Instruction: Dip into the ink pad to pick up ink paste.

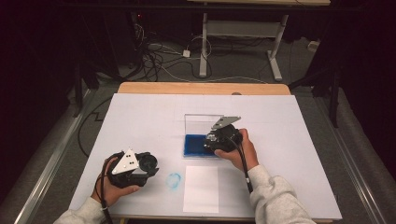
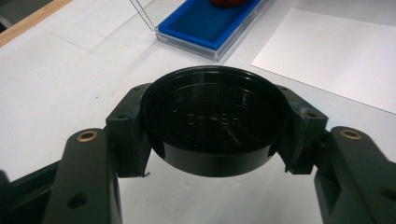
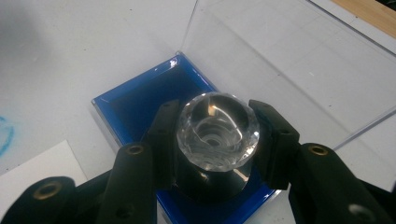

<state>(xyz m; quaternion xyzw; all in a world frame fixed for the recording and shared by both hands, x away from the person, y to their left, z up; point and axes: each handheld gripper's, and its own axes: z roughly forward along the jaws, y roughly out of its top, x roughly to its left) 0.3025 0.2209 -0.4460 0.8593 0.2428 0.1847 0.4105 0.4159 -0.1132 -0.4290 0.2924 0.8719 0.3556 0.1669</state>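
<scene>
Right gripper view: we are observing the right gripper (image 3: 215, 140) clamping a clear glass lens (image 3: 217, 130) on its dark base, at the lower centre of the frame, directly above the blue-lined case (image 3: 135, 105). The case's transparent lid (image 3: 299, 70) is standing open toward the upper right. In the left gripper view, we are noting the left gripper (image 2: 212, 135) closed on a round black cap (image 2: 214, 120) at mid-frame, over the white table (image 2: 60, 79). In the high view, a white paper sheet (image 1: 201, 189) is lying at lower centre, beside a blue smudge (image 1: 173, 180).
</scene>
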